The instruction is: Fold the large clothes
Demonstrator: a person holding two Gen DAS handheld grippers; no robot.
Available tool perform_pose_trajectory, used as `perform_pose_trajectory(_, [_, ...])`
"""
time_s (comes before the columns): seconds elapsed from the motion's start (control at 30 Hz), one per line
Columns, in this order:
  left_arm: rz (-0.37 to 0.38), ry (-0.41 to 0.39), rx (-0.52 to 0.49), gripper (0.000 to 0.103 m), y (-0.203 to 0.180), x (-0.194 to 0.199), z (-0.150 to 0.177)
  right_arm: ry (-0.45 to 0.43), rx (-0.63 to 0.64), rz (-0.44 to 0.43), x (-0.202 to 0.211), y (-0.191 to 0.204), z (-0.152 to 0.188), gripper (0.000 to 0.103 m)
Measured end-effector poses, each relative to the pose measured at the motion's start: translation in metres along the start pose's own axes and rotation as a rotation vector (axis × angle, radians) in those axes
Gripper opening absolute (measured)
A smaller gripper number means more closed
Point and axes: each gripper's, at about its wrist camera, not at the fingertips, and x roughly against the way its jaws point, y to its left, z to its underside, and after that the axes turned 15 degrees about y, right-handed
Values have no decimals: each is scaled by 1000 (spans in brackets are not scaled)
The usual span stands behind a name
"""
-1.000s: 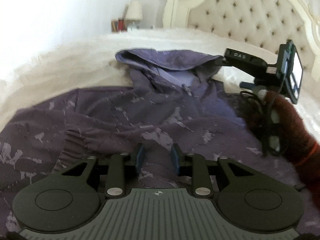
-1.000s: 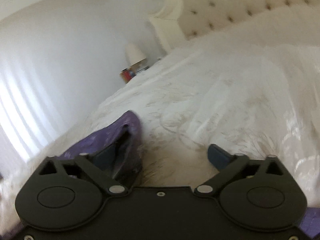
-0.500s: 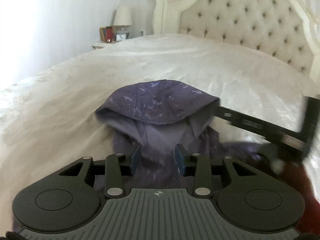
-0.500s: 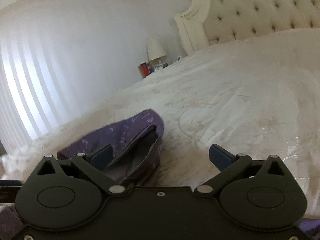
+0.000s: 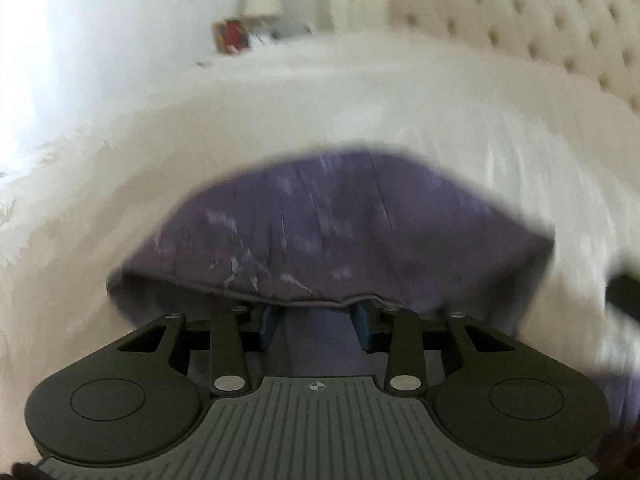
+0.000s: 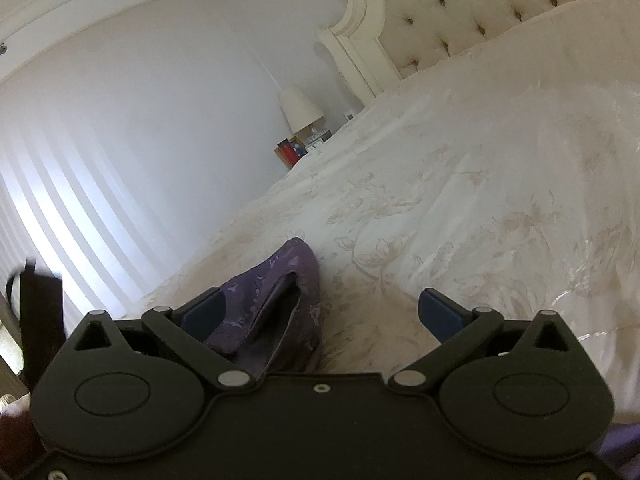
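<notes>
A purple patterned hooded garment lies on the white bed. In the left wrist view its hood (image 5: 340,232) fills the middle, blurred by motion, with the hem edge right at my left gripper (image 5: 316,320). The left jaws stand partly apart, the blue pads at the hood's rim, nothing pinched between them. In the right wrist view the hood (image 6: 276,304) lies between the wide-open jaws of my right gripper (image 6: 324,312), close to the left pad. The rest of the garment is hidden below both grippers.
The cream bedspread (image 6: 480,208) stretches ahead to a tufted headboard (image 6: 460,8). A nightstand with a lamp (image 6: 300,108) and small items stands by the wall. The other gripper's body (image 6: 40,312) shows at the left edge.
My left gripper has moved forward over the garment up to the hood's rim. My right gripper has tilted and shifted a little, staying wide open beside the hood.
</notes>
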Motion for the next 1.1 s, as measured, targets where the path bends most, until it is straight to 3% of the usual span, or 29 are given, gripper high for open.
perform_pose_trajectory(0.1, [21, -109, 51, 36, 6, 17, -16, 7, -8, -7, -2, 0, 1, 102])
perform_pose_trajectory(0.2, [61, -145, 43, 36, 4, 32, -19, 9, -19, -10, -2, -2, 1, 102])
perform_pose_trajectory(0.3, [61, -91, 2, 37, 1, 33, -5, 8, -34, -17, -2, -4, 0, 102])
perform_pose_trajectory(0.5, [60, 120, -114, 37, 9, 22, 32, 18, -51, -27, -3, -7, 2, 102])
perform_pose_trajectory(0.57, [114, 138, -159, 37, 13, 33, 43, 16, -55, -30, -3, -7, 1, 102])
perform_pose_trajectory(0.67, [168, 87, -218, 37, 16, 55, 52, 22, -63, -35, -4, -9, 1, 102])
perform_pose_trajectory(0.83, [137, -41, -80, 38, 38, 68, 36, 25, -59, -41, -5, -9, 1, 102])
perform_pose_trajectory(0.93, [107, -99, 13, 44, 45, 58, 17, 31, -51, -41, -6, -7, 3, 102])
perform_pose_trajectory(1.1, [-19, -13, 82, 44, 56, 18, 11, 40, -49, -42, -6, -8, 3, 102])
